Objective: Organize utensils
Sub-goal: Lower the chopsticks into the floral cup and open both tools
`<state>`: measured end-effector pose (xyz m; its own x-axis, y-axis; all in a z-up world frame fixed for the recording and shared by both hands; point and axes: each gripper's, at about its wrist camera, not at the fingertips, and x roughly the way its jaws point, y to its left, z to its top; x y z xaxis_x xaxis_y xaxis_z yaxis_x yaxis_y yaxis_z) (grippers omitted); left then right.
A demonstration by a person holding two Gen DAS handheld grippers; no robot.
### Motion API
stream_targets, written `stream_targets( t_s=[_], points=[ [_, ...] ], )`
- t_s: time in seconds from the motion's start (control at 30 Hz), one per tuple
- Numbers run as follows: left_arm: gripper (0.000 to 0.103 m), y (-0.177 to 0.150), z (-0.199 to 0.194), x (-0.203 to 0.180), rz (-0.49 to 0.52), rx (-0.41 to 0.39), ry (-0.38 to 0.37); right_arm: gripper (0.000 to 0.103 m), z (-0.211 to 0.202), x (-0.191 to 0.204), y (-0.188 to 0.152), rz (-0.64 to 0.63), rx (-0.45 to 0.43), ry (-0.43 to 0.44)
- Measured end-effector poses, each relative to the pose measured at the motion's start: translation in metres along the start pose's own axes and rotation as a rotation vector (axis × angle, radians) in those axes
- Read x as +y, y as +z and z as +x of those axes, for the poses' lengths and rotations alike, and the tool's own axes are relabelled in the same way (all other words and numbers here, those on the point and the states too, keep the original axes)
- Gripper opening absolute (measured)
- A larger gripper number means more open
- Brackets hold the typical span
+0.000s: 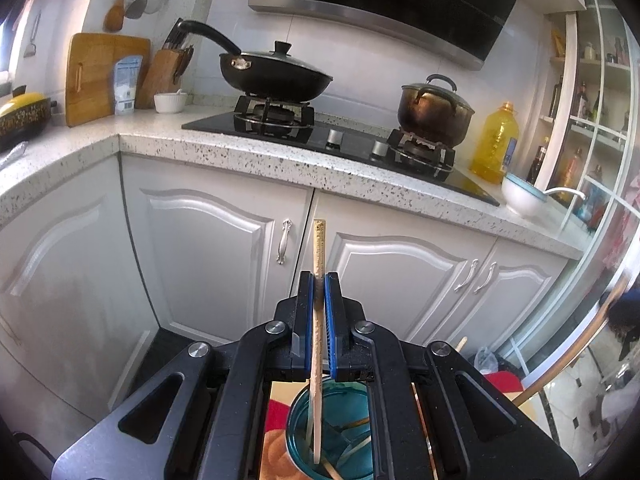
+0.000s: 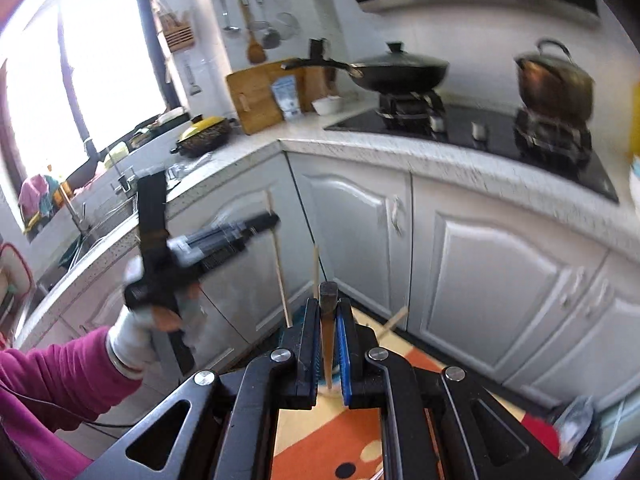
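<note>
Two grippers are seen, each clenched on a utensil. A pale wooden chopstick (image 1: 319,320) is clamped upright by the left gripper (image 1: 319,292), its lower end dipping inside the round teal translucent cup (image 1: 300,432), where further sticks lie. A dark-tipped wooden-handled utensil (image 2: 328,320) is clamped upright by the right gripper (image 2: 328,316); what kind cannot be told. Above and behind the cup, a black lidded wok (image 1: 276,72) is seated on the black glass gas hob (image 1: 224,124).
</note>
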<state>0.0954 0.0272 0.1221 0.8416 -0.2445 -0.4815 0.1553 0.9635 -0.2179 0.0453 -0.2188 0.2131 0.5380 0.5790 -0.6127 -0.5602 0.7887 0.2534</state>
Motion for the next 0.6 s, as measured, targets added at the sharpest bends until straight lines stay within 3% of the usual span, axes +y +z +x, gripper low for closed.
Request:
stream_targets(
  t_s=[0.27,0.47,0.6],
  points=[
    [0.004,-0.011,0.013,-0.002,0.017,-0.002,0.022,0.007,0.017,0.002,0.031,-0.047,-0.016,-0.021],
    [0.004,-0.03,0.022,-0.001,0.008,0.045,0.023,0.007,0.074,-0.01,0.031,-0.012,0.04,-0.026],
    [0.004,-0.043,0.028,0.003,-0.003,0.094,0.029,0.007,0.13,-0.021,0.009,0.029,0.14,-0.013]
  ],
)
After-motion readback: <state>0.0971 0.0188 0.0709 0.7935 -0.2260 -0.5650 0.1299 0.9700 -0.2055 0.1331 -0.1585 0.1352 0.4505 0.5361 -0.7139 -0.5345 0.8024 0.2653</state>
